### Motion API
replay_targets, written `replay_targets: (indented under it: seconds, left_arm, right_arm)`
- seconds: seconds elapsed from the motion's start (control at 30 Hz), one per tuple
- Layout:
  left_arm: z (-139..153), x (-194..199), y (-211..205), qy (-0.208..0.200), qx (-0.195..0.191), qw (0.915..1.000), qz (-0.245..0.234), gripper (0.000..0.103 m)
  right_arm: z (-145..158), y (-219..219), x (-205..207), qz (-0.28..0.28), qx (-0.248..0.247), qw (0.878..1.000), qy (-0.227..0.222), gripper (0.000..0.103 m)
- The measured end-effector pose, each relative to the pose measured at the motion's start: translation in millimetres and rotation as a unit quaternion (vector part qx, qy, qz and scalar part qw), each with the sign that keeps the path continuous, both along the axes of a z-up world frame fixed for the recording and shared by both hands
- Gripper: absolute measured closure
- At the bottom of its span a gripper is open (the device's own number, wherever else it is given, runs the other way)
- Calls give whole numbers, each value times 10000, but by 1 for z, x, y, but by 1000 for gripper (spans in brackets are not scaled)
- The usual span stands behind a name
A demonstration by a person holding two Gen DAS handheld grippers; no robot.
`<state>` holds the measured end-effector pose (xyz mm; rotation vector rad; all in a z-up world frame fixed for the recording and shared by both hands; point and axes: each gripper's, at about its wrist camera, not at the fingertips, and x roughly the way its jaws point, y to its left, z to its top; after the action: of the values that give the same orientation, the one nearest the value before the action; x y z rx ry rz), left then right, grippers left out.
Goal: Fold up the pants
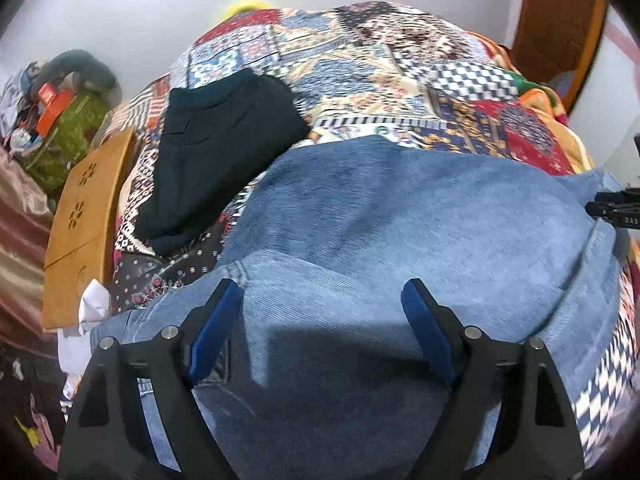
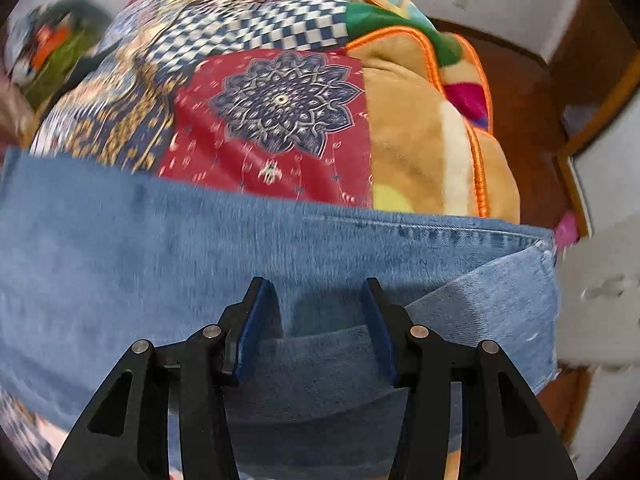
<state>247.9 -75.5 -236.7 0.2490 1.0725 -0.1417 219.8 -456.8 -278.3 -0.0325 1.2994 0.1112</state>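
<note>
The blue jeans [image 1: 400, 248] lie spread on a bed, on top of a patchwork cover [image 1: 360, 64] with many colors. They look doubled over, one layer on another.

In the left wrist view, the left claw [image 1: 322, 300] points steeply down at the jeans. Its two blue pads [image 1: 214, 332] stand wide apart, with nothing pinched between them. Flat denim lies right under the gap. The left claw is let go.

In the right wrist view, the right claw [image 2: 318, 300] also points steeply down, over the jeans [image 2: 160, 248] near their end. Its pads [image 2: 252, 332] are partly apart, and a fold of denim runs across between them. The pads do not seem to press on the cloth, so this claw is let go too. The picture is a bit blurry there.

The far edge of the jeans runs across the red patch with a blue flower [image 2: 286, 100]. A stitched hem [image 2: 440, 232] shows along that edge. The end of the jeans lies close to the bed's right side, near a fuzzy tan blanket with orange trim [image 2: 420, 140].

To the left of the jeans lies a dark folded garment [image 1: 224, 152], close by. Past it, at the bed's edge, is a wooden board with flower-shaped holes [image 1: 88, 208]. Some white crumpled paper [image 1: 92, 308] sits by the jeans' near left corner. Behind the jeans the cover is bare, so there is room that way.
</note>
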Motion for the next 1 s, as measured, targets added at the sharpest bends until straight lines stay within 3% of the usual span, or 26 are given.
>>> replay_targets:
  seconds: [0.13, 0.3, 0.53, 0.77, 0.9, 1.0]
  left_arm:
    - [5, -11, -14, 57, -234, 9992, -318, 19]
    - [4, -23, -31, -104, -72, 9991, -413, 19]
    - [13, -32, -10, -50, -689, 9974, -196, 19]
    - [48, -27, 79, -636, -608, 9923, 877, 19]
    - [54, -23, 147, -710, -584, 9841, 1523, 19]
    - [51, -18, 200, -685, -405, 9767, 1995, 19]
  right_arm:
    - [5, -17, -17, -31, -48, 9999, 137, 60]
    - [3, -47, -47, -472, 91, 9987, 158, 60]
    - [17, -68, -74, -950, -194, 9951, 204, 59]
    - [89, -24, -51, -643, 319, 9941, -808, 59]
    - [123, 41, -26, 35, 562, 9901, -1286, 58]
    - [131, 97, -1, 589, 858, 9842, -1431, 50]
